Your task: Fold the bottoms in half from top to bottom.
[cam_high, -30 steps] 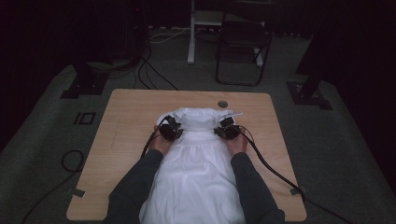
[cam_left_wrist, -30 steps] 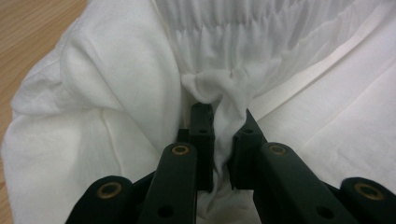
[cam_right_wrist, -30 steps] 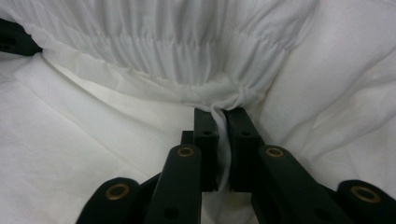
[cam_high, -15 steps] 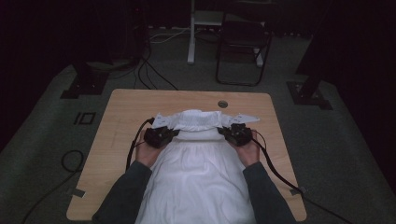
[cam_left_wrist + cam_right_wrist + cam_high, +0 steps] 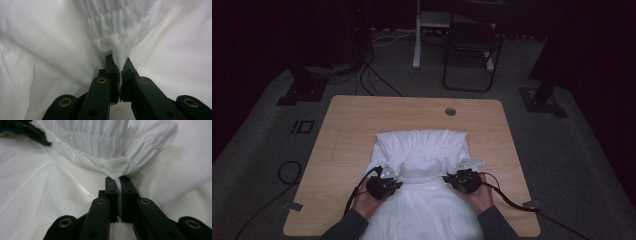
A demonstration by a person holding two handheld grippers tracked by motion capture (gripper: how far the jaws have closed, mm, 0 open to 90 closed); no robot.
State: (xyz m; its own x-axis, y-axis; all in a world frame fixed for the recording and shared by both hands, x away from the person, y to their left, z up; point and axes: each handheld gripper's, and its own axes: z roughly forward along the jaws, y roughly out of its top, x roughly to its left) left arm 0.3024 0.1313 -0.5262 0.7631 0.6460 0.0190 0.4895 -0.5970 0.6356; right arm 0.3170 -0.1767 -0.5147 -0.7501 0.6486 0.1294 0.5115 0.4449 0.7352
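Observation:
A white garment [image 5: 422, 150] with a gathered elastic band lies on the wooden table [image 5: 352, 125], its top part folded toward the person. My left gripper [image 5: 393, 176] is shut on a pinch of the white fabric [image 5: 117, 50] at the band's left end. My right gripper [image 5: 452, 177] is shut on the gathered band [image 5: 117, 167] at its right end. Both jaw pairs stand close together with cloth pressed between them. The person's hands hold both grippers near the table's front edge, and the garment's lower part runs off that edge between the forearms.
A round cable hole [image 5: 450, 111] sits near the table's far edge. A black chair [image 5: 472, 50] and a white stand [image 5: 419, 35] are on the floor beyond the table. Cables [image 5: 507, 197] trail from the grippers across the table's front.
Both grippers have moved from the table's middle toward the person, carrying the band end of the garment back over itself. The far fabric now lies as a folded edge.

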